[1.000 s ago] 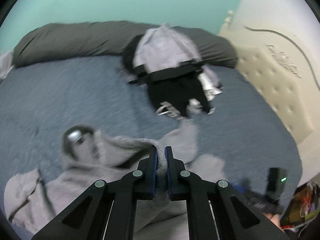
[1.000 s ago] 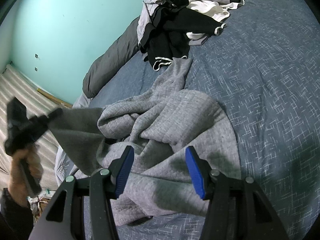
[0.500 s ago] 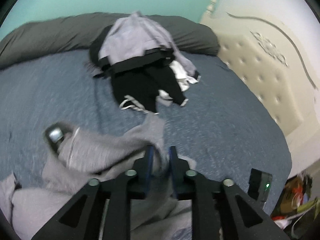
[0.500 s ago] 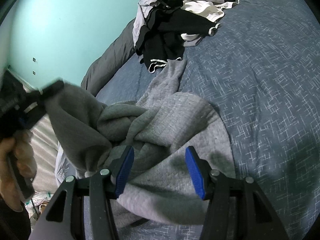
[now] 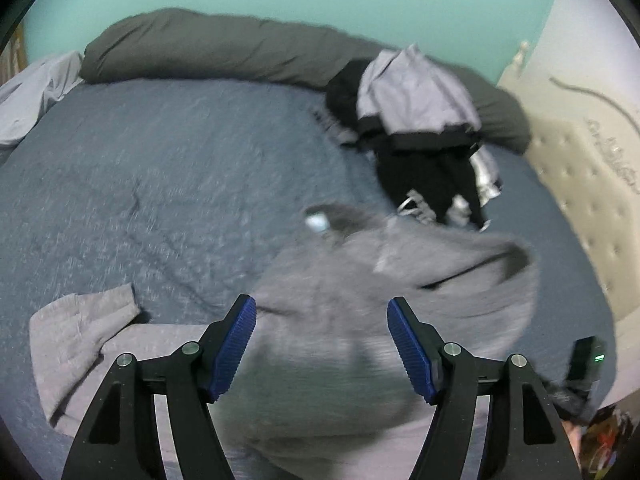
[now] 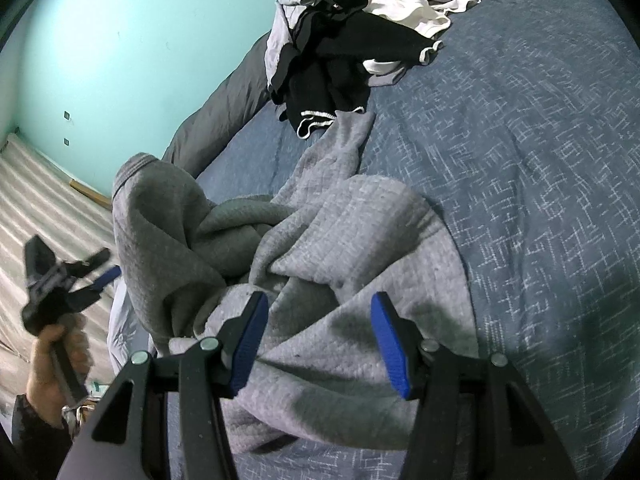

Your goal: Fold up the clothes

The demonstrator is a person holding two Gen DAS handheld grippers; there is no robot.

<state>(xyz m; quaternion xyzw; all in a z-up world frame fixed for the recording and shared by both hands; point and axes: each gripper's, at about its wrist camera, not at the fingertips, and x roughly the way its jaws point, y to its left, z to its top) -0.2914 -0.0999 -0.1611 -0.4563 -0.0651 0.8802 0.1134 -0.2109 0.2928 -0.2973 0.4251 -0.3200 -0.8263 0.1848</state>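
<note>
A grey sweatshirt (image 5: pixel 360 320) lies crumpled on the blue bedspread (image 5: pixel 160 168), one sleeve (image 5: pixel 84 328) spread to the left. My left gripper (image 5: pixel 320 344) hovers above it, jaws opening, blue pads apart with nothing pressed between them. In the right wrist view the same sweatshirt (image 6: pixel 340 280) fills the middle, one fold (image 6: pixel 160 216) still standing up in the air. The left gripper (image 6: pixel 100 268) shows there at the left edge, held by a hand and clear of the cloth. My right gripper (image 6: pixel 316 332) stands open low over the sweatshirt, gripping nothing.
A heap of black, grey and white clothes (image 5: pixel 420 140) (image 6: pixel 352 40) lies at the far side of the bed by a dark grey bolster (image 5: pixel 220 48). A tufted headboard (image 5: pixel 592 192) rises at the right. A small black device with a green light (image 5: pixel 586 364) sits near the bed's edge.
The left gripper was shut on a fold of the grey sweatshirt; it has let go, spread its jaws and swung away. The released cloth is dropping. The right gripper has stayed put.
</note>
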